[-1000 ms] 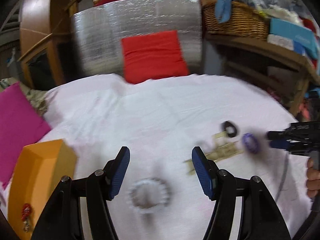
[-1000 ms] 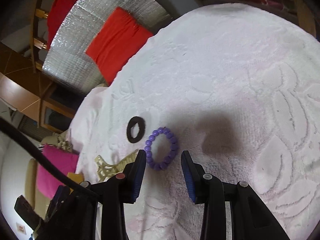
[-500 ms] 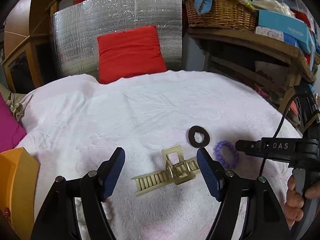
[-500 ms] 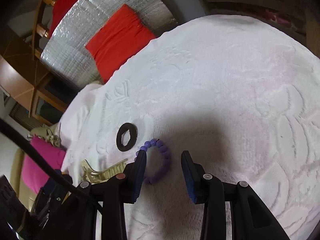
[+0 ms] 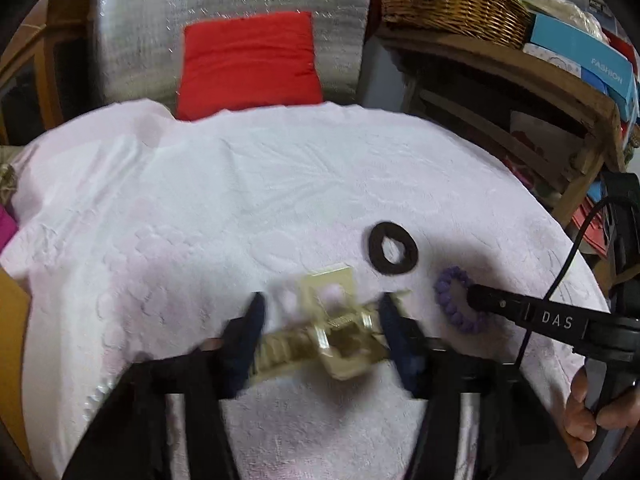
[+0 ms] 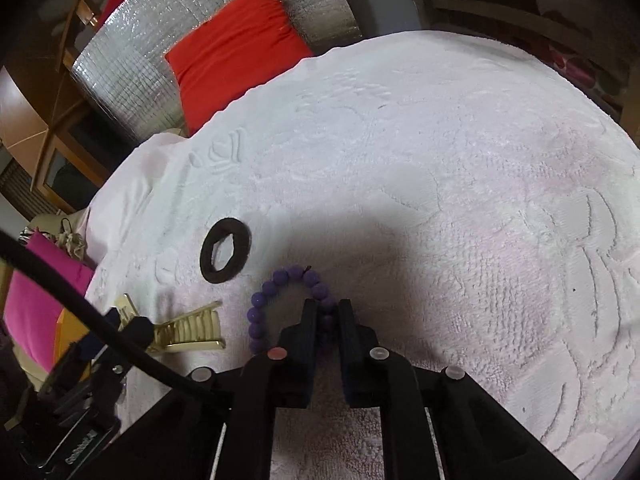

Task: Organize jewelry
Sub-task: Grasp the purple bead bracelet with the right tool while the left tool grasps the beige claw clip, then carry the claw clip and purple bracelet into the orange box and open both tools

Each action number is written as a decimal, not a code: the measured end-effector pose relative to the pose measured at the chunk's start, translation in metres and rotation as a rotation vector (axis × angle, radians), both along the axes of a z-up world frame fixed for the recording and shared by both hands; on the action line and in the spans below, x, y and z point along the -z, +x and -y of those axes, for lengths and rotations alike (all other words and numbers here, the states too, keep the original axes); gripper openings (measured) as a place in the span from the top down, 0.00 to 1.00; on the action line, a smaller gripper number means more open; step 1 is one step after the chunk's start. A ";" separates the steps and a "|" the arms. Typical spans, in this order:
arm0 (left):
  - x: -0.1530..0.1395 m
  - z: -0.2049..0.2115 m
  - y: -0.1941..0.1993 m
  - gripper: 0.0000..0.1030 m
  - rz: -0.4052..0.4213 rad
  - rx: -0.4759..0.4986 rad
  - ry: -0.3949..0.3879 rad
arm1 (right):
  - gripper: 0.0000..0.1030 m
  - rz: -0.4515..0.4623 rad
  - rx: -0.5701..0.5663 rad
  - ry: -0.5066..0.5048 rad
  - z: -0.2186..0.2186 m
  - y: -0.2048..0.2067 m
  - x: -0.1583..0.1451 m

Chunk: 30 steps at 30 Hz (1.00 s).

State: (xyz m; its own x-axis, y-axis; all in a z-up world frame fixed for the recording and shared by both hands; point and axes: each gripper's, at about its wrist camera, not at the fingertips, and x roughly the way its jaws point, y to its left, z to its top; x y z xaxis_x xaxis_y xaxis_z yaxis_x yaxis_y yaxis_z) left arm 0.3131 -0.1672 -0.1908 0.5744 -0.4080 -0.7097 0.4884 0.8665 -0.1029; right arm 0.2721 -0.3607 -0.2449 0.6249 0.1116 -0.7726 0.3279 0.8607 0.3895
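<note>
A gold hair clip (image 5: 332,332) lies on the white towel (image 5: 240,208). My left gripper (image 5: 320,320) is open, its blurred fingers on either side of the clip. A purple bead bracelet (image 6: 280,300) lies to the clip's right; my right gripper (image 6: 327,312) is shut on its right side. It also shows in the left wrist view (image 5: 456,300). A black ring (image 6: 225,255) lies just beyond, also in the left wrist view (image 5: 393,249). The clip shows in the right wrist view (image 6: 188,328).
An orange box (image 5: 12,344) stands at the towel's left edge. A red cushion (image 5: 248,64) leans on a silver panel behind the towel. A wooden shelf with a wicker basket (image 5: 452,4) and boxes stands at right. A pink cushion (image 6: 36,308) lies left.
My left gripper swung right from a white bracelet to the gold clip and dropped around it. My right gripper moved forward and closed on the purple bracelet.
</note>
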 end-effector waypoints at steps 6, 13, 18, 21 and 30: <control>-0.002 0.002 -0.004 0.73 0.010 0.016 0.003 | 0.90 0.006 -0.011 -0.006 -0.004 -0.001 -0.003; -0.018 -0.007 -0.018 0.74 0.057 0.027 -0.009 | 0.90 0.045 -0.010 0.011 -0.006 -0.008 -0.013; -0.037 -0.021 -0.029 0.74 0.099 0.016 -0.025 | 0.90 0.082 -0.009 0.040 -0.007 -0.013 -0.022; -0.047 -0.033 -0.032 0.74 0.123 -0.007 -0.030 | 0.90 0.123 -0.019 0.055 -0.012 -0.017 -0.031; -0.070 -0.092 -0.037 0.74 0.192 -0.113 -0.029 | 0.90 0.196 -0.068 0.099 -0.037 -0.023 -0.053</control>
State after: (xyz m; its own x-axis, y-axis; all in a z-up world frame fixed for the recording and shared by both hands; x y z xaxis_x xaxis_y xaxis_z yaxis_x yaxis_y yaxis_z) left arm 0.2759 -0.0748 -0.1206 0.7407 -0.3522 -0.5721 0.4017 0.9148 -0.0430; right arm 0.2495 -0.3234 -0.1924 0.7504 0.2274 -0.6206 0.1806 0.8327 0.5235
